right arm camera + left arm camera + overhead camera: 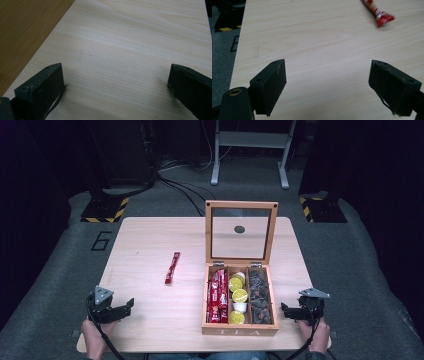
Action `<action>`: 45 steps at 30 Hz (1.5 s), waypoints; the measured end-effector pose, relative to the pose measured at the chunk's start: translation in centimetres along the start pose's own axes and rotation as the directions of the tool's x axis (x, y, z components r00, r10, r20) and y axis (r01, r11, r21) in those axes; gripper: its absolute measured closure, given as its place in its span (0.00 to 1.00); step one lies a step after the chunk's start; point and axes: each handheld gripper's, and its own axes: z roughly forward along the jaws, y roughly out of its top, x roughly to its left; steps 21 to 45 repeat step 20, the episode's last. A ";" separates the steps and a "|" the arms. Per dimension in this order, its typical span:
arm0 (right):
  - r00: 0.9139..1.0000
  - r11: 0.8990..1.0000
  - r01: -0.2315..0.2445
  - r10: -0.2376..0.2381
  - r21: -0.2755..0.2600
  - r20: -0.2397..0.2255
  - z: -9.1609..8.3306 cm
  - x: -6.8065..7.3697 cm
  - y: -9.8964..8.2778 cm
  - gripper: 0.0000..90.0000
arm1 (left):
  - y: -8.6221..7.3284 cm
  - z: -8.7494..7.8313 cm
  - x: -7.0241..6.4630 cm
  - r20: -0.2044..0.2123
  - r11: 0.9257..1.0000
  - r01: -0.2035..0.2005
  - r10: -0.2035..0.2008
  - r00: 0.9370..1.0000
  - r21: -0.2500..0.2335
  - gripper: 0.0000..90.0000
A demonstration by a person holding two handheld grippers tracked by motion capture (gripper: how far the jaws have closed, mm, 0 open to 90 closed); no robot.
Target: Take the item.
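1. Table (150, 320): light wood top, mostly bare. I rest both tools low at the near edge, one at each corner. That reads as a ready pose with nothing started.
2. Tea box (240, 330): wooden, "TEA" on its front wall, sits right of centre near my edge. Its glass lid (241, 232) stands upright and open, so all three compartments are reachable from above.
3. Compartments: left one holds red sachets (217, 296), middle one yellow-green topped cups (237, 296), right one dark pieces (260, 297) that I can't identify.
4. Left gripper (327, 83): jaws spread wide, holding nothing, bare wood between them. In the high view it sits at the near-left corner (120, 308).
5. Right gripper (116, 87): jaws also wide apart and empty, just right of the box's side wall (27, 32). High view puts it at the near-right corner (288, 310).
6. Loose red sachet (172, 267): lies flat on the table, left of the box, apart from it. It matches the packed ones, so I guess it belongs in the left compartment.
7. Relative to my tools: the sachet is ahead and to the right of the left gripper, well apart; its crimped end (384, 18) shows at the upper right of the left gripper view. The left tool looks closer to it than the right.
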 end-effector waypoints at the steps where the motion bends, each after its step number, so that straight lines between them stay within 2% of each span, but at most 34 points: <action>1: 1.000 1.000 0.000 0.000 0.000 0.000 0.0 0.0 0.0 0.00 | -0.3 0.2 0.1 -0.008 1.000 -0.005 0.005 1.000 0.006 0.16; 2: 1.000 1.000 0.000 0.000 0.000 0.000 0.0 0.0 0.0 0.00 | -0.9 0.4 0.4 -0.032 0.999 -0.022 0.023 0.999 0.029 0.16; 6: 1.000 1.000 0.000 0.000 0.000 0.000 0.0 0.0 0.0 0.00 | -1.5 0.9 0.7 -0.060 0.997 -0.042 0.045 0.997 0.060 0.15; 9: 1.000 1.000 0.000 0.000 0.000 0.000 0.0 0.0 0.0 0.00 | -1.7 1.2 0.8 -0.065 0.997 -0.041 0.045 0.997 0.061 0.15; 12: 1.000 1.000 0.000 0.000 0.000 -0.001 0.0 0.0 0.0 0.00 | -2.2 1.5 1.1 -0.065 0.996 -0.032 0.037 0.997 0.083 0.14; 19: 1.000 1.000 -0.004 0.004 0.002 -0.002 0.0 0.0 0.0 0.00 | -2.7 1.8 1.5 -0.050 0.997 -0.008 0.012 0.999 0.079 0.13; 45: 1.000 1.000 -0.004 0.004 0.002 -0.002 0.0 0.0 0.0 0.00 | -2.7 1.9 1.6 -0.051 0.997 -0.008 0.011 0.999 0.072 0.12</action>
